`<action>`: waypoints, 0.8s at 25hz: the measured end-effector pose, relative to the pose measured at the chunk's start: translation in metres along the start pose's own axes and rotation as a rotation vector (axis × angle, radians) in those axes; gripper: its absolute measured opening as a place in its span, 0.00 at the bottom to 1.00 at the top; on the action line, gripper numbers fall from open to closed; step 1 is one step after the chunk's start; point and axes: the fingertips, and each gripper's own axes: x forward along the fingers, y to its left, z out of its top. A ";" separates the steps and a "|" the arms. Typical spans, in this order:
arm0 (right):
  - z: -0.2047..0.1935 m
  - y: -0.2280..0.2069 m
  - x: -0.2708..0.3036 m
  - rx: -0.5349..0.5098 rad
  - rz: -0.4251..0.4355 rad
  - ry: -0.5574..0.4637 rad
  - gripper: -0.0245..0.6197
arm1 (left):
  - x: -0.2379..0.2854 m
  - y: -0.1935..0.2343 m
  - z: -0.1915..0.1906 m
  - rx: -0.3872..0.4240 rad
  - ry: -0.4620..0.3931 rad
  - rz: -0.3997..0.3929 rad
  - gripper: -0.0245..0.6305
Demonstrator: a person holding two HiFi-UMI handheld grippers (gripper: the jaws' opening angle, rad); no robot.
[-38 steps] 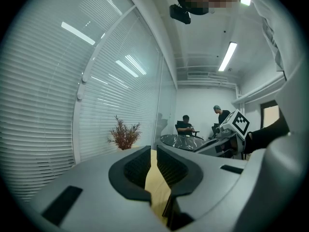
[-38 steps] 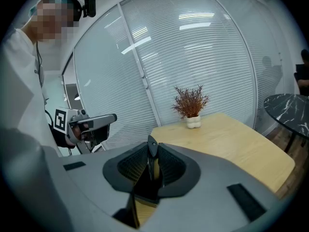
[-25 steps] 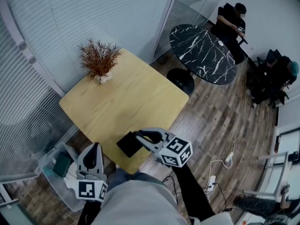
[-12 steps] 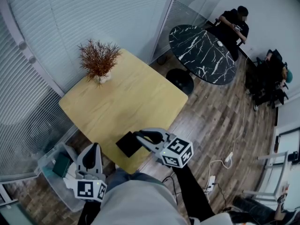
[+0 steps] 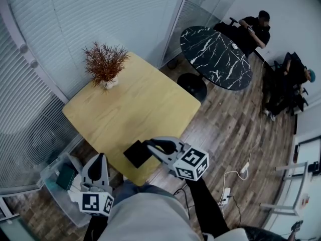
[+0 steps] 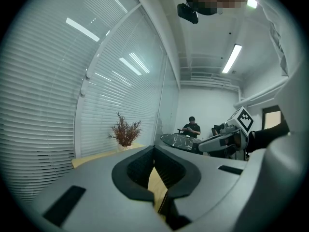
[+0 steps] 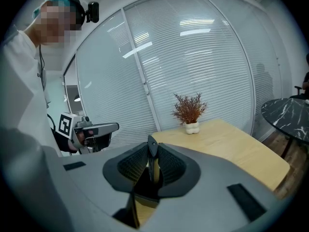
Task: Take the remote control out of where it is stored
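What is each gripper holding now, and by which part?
The right gripper clamps the black remote control by one end, the rest jutting past the jaws. The left gripper holds nothing.

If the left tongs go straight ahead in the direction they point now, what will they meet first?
Probably the near edge of the yellow square wooden table: the shut, empty left tongs point at it. Height is unclear, so they might land on its top instead.
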 end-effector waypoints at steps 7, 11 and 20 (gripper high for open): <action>0.005 0.002 -0.003 -0.006 -0.004 -0.019 0.14 | -0.002 0.000 -0.001 -0.002 0.003 -0.001 0.05; 0.008 0.002 -0.006 -0.010 -0.010 -0.028 0.14 | -0.002 -0.001 -0.001 -0.001 0.001 0.000 0.05; 0.012 0.001 -0.012 -0.003 -0.023 -0.057 0.14 | -0.002 -0.002 -0.001 0.001 -0.001 -0.005 0.05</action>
